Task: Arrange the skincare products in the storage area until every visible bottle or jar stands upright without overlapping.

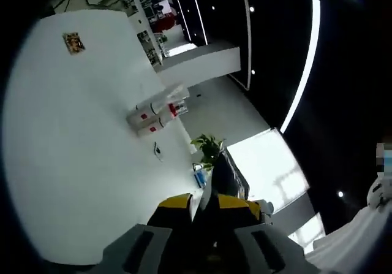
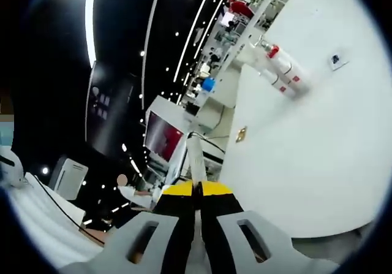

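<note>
A small cluster of white skincare bottles with red caps and labels (image 1: 156,111) sits close together on the white table (image 1: 73,163), far ahead of my left gripper (image 1: 204,201). Its yellow-tipped jaws stand a narrow gap apart and hold nothing. In the right gripper view the same white and red bottles (image 2: 278,68) show at the upper right on the white table (image 2: 306,163). My right gripper (image 2: 196,189) is far from them, with its yellow tips pressed together and nothing between them. Both views are strongly rolled, so I cannot tell whether the bottles stand upright.
A small dark object (image 1: 158,150) and a printed sticker (image 1: 73,42) lie on the table. Past the table edge are a green plant (image 1: 208,145) and shelving (image 1: 150,10). A red-lit screen (image 2: 164,136) and shop shelves (image 2: 245,16) are beyond. A white sleeve (image 1: 361,237) is nearby.
</note>
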Available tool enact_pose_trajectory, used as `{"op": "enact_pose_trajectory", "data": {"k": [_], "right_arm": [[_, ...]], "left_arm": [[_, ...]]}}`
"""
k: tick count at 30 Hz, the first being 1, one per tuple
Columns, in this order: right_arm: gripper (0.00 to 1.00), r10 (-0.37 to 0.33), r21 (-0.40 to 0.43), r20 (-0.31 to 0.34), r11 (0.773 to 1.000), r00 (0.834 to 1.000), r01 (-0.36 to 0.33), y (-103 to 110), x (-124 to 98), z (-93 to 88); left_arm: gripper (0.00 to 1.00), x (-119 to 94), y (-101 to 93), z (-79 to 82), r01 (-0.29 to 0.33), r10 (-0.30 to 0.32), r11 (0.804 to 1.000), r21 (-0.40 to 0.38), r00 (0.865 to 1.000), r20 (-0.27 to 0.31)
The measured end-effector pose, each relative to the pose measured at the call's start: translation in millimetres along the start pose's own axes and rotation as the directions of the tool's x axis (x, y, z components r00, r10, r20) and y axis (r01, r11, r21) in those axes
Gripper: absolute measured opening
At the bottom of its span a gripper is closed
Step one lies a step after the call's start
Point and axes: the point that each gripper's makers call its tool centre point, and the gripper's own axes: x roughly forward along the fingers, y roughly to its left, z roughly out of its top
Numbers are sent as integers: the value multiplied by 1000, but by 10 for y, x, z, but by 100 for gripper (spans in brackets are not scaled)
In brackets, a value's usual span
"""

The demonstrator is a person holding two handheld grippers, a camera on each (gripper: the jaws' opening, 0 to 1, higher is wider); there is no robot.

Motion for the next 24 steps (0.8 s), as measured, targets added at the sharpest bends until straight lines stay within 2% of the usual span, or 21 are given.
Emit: {"op": "enact_pose_trajectory", "data": {"k": [5,7,8,10,12,16,19,24], "right_arm": [[1,-28,-20,14,999,1000,28,-38,2,19],[1,-24,-6,24,1000,999,24,-36,-13,37],[1,-17,2,32,1000,999,17,-29,-24,54],[0,-6,13,46,1000,999,5,-18,-42,86],[0,3,22,54,1000,999,-4,2,-49,99],[0,-10,27,62,1000,998,8,-33,-51,116],[0,-16,28,71,1000,997,14,-41,-59,132],[0,0,45,84,999,996,-4,-34,-82,160]], "left_arm": [[3,10,-76,-57,18,-18,1000,18,1000,-9],[1,11,-152,-86,58,-58,998,-2,998,-24],[1,24,-186,-74,67,-67,998,-18,998,-14],[2,42,-252,-91,87,-88,993,-79,996,-13],[3,66,-244,-127,84,-87,990,-111,996,-19],[7,94,-183,-159,65,-70,992,-108,997,-42],[18,104,-251,-154,109,-116,981,-163,993,-35],[22,96,-267,-154,128,-137,979,-158,990,-44]]}}
